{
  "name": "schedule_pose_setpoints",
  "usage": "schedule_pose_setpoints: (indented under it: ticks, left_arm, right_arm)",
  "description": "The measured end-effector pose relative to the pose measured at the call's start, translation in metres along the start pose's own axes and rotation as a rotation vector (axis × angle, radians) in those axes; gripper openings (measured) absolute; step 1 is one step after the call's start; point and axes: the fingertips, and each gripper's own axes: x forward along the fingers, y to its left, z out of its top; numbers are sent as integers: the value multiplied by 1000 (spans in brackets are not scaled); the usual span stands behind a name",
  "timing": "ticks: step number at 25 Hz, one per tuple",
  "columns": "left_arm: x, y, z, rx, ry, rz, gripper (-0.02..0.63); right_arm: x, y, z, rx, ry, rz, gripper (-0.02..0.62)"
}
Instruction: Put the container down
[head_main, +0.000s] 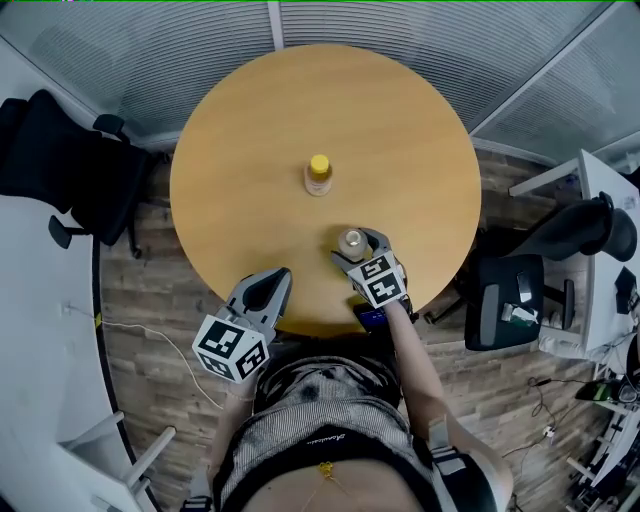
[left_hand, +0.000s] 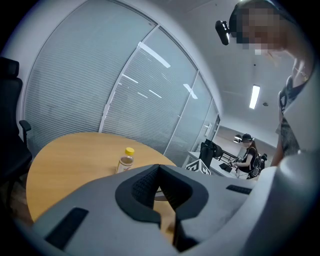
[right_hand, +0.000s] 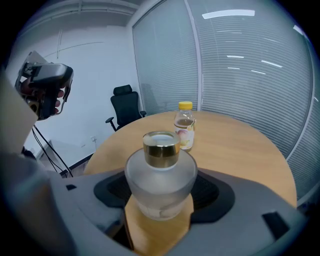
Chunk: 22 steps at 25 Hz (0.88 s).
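Head view: a round wooden table (head_main: 400, 150) fills the centre. The left gripper (head_main: 272, 285), jaws pressed together on nothing, hovers at the table's near edge. The right gripper (head_main: 357, 247) clamps the container (right_hand: 160, 180), a frosted jar with a gold cap, upright over the table's near side. A yellow-capped bottle (head_main: 319, 175) stands apart near the table's middle.

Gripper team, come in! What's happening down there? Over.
Left gripper shut, empty. Right gripper shut on frosted container, low at the table. Yellow-capped bottle farther off, not in the way.
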Motion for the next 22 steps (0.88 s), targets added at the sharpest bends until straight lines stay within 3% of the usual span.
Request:
schedule_pose_setpoints:
  ticks: [22]
  left_arm:
    - [-10, 9, -16, -39, 11, 55, 2]
  right_arm:
    - [42, 1, -10, -2, 68, 61, 348]
